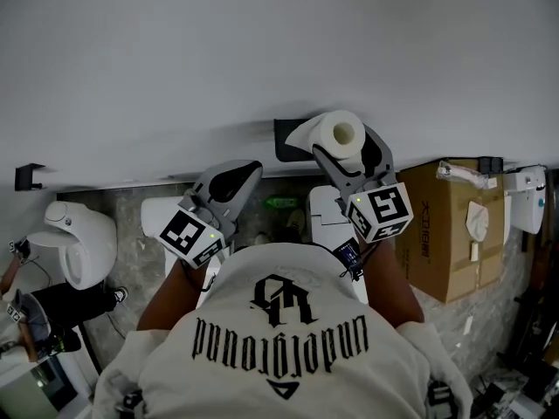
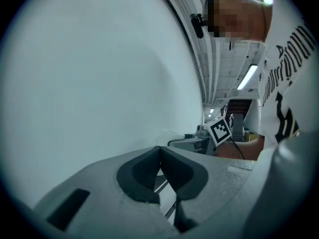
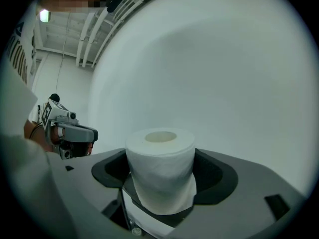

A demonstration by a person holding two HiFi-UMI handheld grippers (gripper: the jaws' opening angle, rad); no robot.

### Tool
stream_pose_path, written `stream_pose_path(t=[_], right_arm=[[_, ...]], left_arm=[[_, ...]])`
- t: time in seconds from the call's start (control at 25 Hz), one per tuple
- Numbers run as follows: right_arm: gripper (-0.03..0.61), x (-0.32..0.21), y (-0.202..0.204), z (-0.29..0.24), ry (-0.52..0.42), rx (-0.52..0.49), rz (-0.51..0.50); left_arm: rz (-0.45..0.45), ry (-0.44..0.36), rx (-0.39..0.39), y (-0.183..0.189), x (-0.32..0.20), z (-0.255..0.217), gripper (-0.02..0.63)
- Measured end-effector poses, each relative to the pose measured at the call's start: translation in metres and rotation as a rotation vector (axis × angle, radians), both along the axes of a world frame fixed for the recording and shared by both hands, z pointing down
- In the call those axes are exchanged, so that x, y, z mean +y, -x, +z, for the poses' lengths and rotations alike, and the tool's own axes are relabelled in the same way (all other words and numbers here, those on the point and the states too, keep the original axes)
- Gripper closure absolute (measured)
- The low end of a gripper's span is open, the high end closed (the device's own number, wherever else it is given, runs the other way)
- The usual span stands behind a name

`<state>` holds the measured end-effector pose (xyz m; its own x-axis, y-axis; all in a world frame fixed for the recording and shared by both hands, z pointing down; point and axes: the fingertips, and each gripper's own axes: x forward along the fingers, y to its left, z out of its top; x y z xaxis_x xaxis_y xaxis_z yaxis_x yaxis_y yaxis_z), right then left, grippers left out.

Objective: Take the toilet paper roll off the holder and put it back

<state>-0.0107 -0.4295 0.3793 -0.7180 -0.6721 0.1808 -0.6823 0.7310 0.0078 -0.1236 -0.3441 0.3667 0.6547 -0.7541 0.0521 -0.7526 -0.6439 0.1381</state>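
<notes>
My right gripper (image 1: 346, 147) is shut on the white toilet paper roll (image 1: 339, 132), held up near the white wall. In the right gripper view the roll (image 3: 160, 171) stands on end between the dark pads, its core hole facing up. A loose flap of paper hangs off the roll's left side. Just left of the roll, a black holder (image 1: 281, 144) is fixed to the wall, partly hidden by the flap. Further left and lower, my left gripper (image 1: 246, 171) is shut with nothing in it; its pads (image 2: 144, 172) meet at the tips.
A cardboard box (image 1: 447, 234) stands on the floor at the right, with a white wall unit (image 1: 527, 197) beyond it. A white toilet-like fixture (image 1: 80, 243) is at the left, below a small black bracket (image 1: 28, 175). The wall (image 1: 262, 51) fills the top.
</notes>
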Motion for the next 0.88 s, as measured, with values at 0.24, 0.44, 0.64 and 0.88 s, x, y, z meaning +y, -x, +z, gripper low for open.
stream_pose_path(t=[0.24,0.44,0.64,0.88], right_arm=[[0.227,-0.018,0.004,0.018,0.032,0.008,-0.034],[0.227,-0.023,0.003,0.031,0.065,0.008,-0.048],[0.227,-0.026,0.002,0.036,0.059,0.007,-0.073],[0.227,-0.024,0.002,0.038,0.047,0.019,-0.084]], left_arm=[[-0.013,0.026,-0.003,-0.005,-0.021,0.010,0.600],[-0.012,0.033,-0.007,-0.010,-0.033,0.012,0.600],[-0.012,0.043,-0.010,-0.017,-0.043,0.018,0.600],[-0.015,0.050,-0.011,-0.019,-0.045,0.022,0.600]])
